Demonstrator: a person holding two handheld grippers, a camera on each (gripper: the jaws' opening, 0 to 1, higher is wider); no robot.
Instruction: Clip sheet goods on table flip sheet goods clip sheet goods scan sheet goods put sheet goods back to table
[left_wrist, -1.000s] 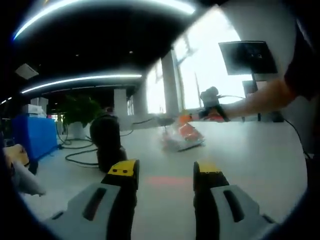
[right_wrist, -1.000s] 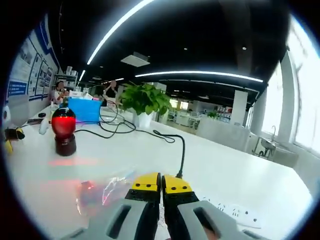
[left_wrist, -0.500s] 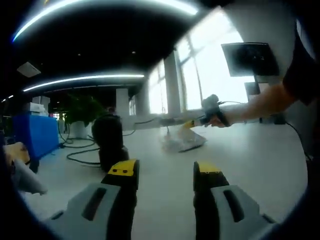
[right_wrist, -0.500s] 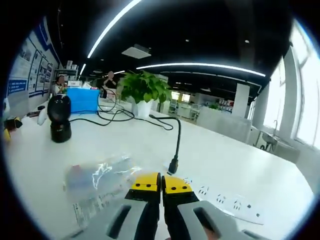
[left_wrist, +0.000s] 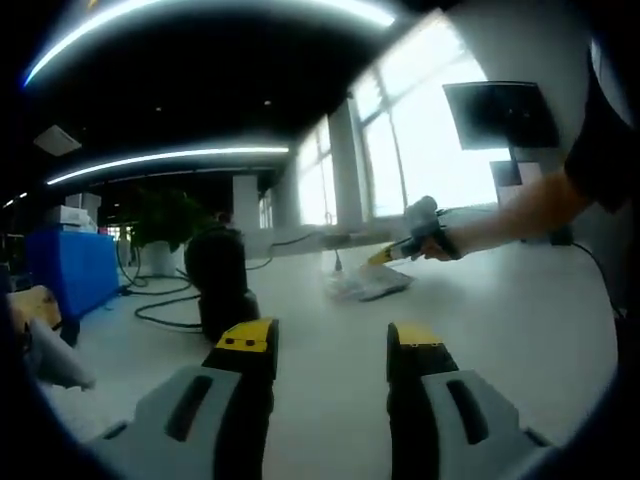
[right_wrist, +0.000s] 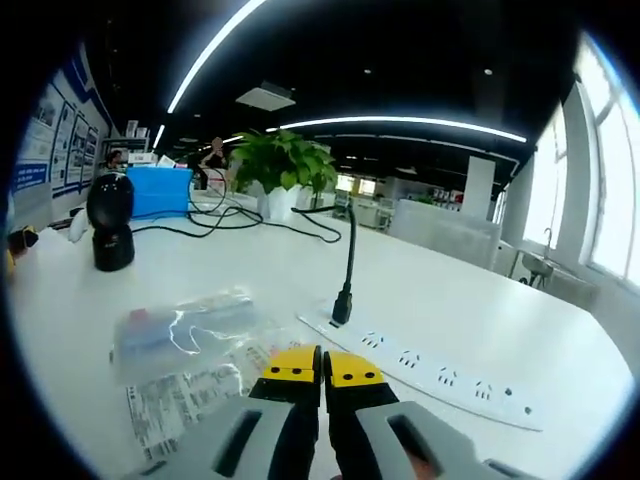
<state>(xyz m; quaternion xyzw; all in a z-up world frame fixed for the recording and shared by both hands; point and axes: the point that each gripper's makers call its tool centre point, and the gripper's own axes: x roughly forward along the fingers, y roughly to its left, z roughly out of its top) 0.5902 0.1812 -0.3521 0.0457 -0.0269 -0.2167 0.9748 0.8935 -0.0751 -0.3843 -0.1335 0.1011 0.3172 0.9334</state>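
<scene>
Right claw (right_wrist: 321, 362) closed, pinching clear packet (right_wrist: 190, 335) edge, contents blurred

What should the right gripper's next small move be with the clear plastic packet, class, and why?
Probably open the right gripper and back it away. The clear plastic packet with the printed label now looks to lie flat on the white table, away from the black barcode scanner, while the jaws are shut at its edge; only letting go seems left.

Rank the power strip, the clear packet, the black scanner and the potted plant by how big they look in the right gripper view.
1. Power strip, longest
2. Clear packet, held by the right gripper
3. Potted plant
4. Black scanner

Plant and scanner stand farther off, so their real sizes are unsure.
</scene>
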